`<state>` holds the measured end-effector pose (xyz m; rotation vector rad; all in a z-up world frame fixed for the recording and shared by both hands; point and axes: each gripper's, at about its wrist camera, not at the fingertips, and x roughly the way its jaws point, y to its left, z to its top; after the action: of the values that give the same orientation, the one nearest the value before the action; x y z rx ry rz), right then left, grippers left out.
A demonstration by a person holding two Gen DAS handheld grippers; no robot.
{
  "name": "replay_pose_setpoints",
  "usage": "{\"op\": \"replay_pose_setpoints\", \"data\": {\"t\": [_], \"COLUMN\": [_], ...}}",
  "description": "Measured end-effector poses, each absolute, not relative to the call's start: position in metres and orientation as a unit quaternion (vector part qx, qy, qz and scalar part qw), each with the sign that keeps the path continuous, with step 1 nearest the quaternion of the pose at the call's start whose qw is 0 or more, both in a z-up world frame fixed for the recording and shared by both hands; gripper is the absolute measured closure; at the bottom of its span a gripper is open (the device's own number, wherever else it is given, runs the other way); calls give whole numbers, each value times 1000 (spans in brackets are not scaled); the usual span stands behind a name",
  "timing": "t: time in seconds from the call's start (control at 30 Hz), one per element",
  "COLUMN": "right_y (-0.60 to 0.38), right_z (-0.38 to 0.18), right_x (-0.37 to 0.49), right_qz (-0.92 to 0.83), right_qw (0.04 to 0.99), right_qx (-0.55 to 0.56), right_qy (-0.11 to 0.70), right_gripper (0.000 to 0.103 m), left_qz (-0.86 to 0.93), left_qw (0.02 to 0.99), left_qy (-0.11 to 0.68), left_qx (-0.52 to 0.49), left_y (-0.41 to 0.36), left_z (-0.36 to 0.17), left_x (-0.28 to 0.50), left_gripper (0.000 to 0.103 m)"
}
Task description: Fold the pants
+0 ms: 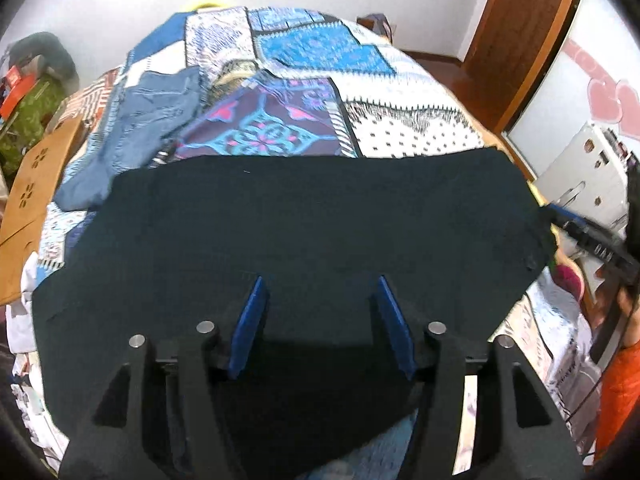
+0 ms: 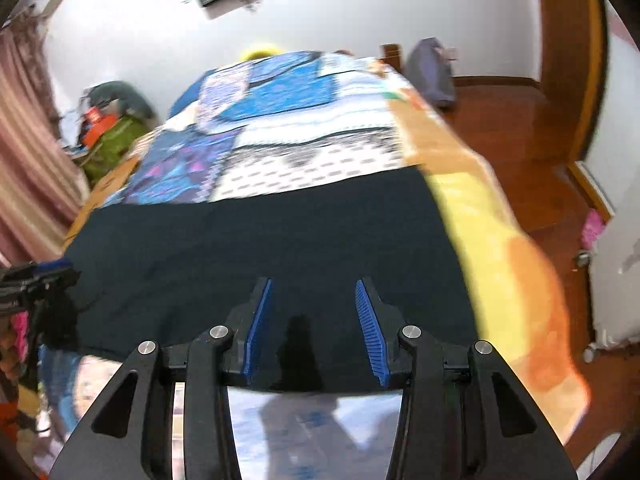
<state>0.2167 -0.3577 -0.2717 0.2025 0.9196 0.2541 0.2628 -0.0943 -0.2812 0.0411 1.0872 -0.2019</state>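
Both the left gripper (image 1: pixel 320 284) and right gripper (image 2: pixel 314 286) hovered wide apart, holding nothing, over dark navy cloth pants (image 1: pixel 300 216) spread across the near patchwork bedspread (image 1: pixel 400 128).

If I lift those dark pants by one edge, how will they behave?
The dark pants lie flat and follow the bed's curve, so they will probably droop rather than hold shape. The cloth looks thin, likely light. With both grippers open above it, one corner alone would probably trail.

No legible text anywhere.
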Motion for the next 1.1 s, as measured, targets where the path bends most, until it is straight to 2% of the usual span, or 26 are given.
{"op": "replay_pose_setpoints", "data": {"t": [0.1, 0.17, 0.27, 0.5, 0.6, 0.67, 0.7, 0.73, 0.9, 1.1], "right_y": [-378, -387, -393, -395, -397, -395, -392, -388, -382, -386], "right_z": [-275, -277, -281, -306, -313, -311, -309, -306, -298, -292], "right_x": [230, 242, 265, 312, 318, 315, 314, 310, 315, 320], "right_qz": [105, 102, 97, 85, 92, 94, 95, 94, 87, 63], "right_qw": [885, 885, 887, 886, 884, 887, 891, 897, 905, 892], "right_qx": [94, 92, 79, 51, 63, 58, 44, 23, -18, -8], "right_qy": [444, 445, 444, 453, 454, 448, 442, 432, 417, 447], "right_gripper": [63, 63, 63, 63, 77, 83, 92, 93, 94, 79], "left_qz": [-93, -87, -84, -80, -77, -75, -74, -73, -72, -80], "left_qw": [845, 854, 858, 860, 861, 861, 861, 862, 862, 852], "left_qy": [526, 512, 503, 503, 500, 501, 500, 500, 499, 517], "left_qx": [29, 41, 52, 44, 49, 45, 45, 46, 47, 30], "left_y": [-107, -115, -122, -122, -124, -124, -124, -124, -125, -126], "left_z": [-297, -300, -304, -305, -306, -306, -306, -306, -306, -302], "left_x": [273, 273, 273, 278, 278, 279, 279, 279, 278, 278], "left_gripper": [43, 32, 26, 23, 22, 22, 22, 22, 22, 22]}}
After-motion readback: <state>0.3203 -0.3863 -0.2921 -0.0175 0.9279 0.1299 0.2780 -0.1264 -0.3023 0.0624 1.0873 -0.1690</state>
